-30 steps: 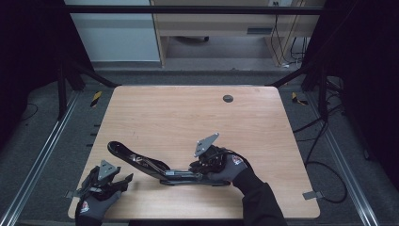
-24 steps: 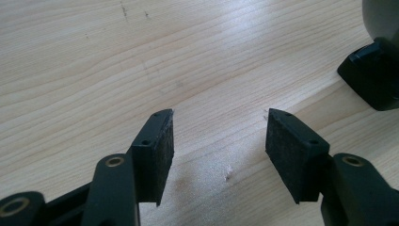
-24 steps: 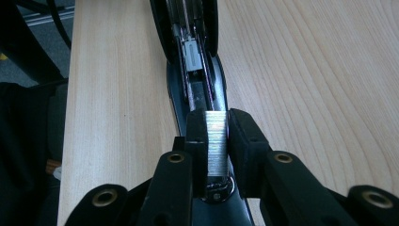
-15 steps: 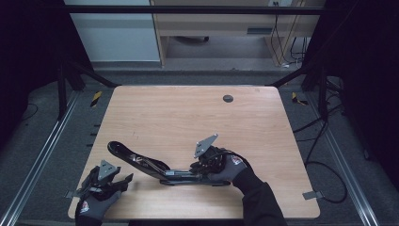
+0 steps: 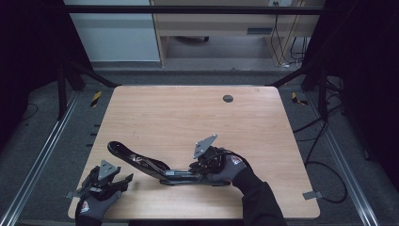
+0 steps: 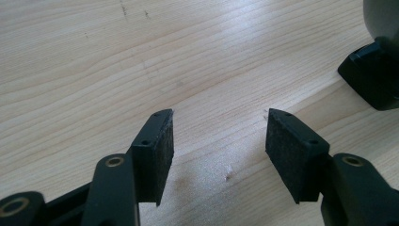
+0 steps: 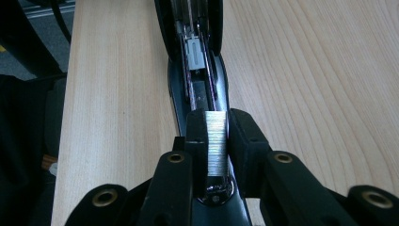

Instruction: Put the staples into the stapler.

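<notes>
Right gripper (image 7: 217, 141) was clamped on a staple strip (image 7: 216, 141), holding it over the rear end of the open stapler (image 5: 150, 165), whose channel (image 7: 197, 89) ran straight ahead from the jaws. Left gripper (image 6: 219, 136) sat with jaws apart, nothing between them, just above bare table (image 6: 94, 56). Beyond its right jaw, the stapler's dark tip was near but not touching.
</notes>
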{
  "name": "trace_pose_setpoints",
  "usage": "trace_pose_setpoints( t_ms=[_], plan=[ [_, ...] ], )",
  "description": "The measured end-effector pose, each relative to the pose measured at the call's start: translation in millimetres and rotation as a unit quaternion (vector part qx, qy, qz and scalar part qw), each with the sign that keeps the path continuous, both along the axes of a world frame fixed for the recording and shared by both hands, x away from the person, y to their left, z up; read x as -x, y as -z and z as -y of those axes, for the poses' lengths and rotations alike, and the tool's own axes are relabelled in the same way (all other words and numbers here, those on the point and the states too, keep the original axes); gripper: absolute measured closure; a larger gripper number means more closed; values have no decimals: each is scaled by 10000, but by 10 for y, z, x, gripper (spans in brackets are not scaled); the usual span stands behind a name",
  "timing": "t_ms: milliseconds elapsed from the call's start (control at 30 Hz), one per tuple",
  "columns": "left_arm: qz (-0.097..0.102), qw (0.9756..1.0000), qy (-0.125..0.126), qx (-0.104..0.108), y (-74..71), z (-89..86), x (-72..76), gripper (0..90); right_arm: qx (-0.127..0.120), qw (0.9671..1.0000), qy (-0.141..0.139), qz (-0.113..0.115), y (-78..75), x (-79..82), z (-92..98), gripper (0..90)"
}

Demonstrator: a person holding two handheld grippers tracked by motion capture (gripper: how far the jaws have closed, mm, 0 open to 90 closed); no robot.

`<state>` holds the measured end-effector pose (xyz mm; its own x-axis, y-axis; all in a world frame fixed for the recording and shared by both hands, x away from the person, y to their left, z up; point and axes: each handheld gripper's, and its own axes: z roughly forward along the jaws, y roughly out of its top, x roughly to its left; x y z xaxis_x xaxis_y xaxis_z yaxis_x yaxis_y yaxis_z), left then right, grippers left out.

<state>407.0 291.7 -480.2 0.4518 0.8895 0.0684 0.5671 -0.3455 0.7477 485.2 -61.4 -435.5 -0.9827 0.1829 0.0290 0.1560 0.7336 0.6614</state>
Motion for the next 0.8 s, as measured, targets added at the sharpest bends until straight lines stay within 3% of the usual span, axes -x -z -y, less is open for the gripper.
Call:
trace_pose_setpoints(
  t_ms=[800],
  plan=[
    [0,10000,0,-10,0,-3,0,422,128,9997,-187,-45,32,-10,-105,787]
  ],
)
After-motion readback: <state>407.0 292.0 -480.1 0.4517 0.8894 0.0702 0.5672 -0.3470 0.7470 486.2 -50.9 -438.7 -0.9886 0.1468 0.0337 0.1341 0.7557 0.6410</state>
